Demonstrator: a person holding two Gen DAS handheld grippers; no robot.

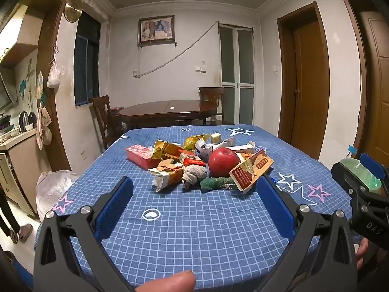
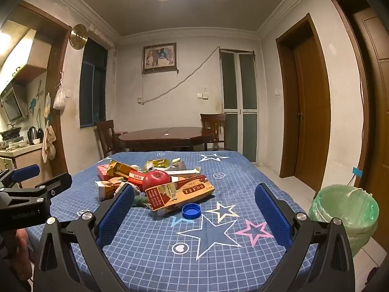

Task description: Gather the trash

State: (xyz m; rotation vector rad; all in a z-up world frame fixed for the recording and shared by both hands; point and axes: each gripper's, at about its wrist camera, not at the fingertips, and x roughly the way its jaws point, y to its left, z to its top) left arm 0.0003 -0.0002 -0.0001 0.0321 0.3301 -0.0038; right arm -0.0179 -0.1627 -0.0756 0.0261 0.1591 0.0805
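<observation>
Wide-open right claw (image 2: 194, 209) just short of bottle cap (image 2: 191, 210); trash pile (image 2: 155, 182) beyond.

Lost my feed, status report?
Both tongs, left and right, open, empty. Crumpled wrapper pile untouched. Red apple sits among it.

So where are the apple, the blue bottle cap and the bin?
Apple (image 2: 156, 179): right wrist view, its red front.
Blue bottle cap (image 2: 191, 211): right wrist view, its top.
Bin (image 2: 345, 216): right wrist view, its green liner.
</observation>
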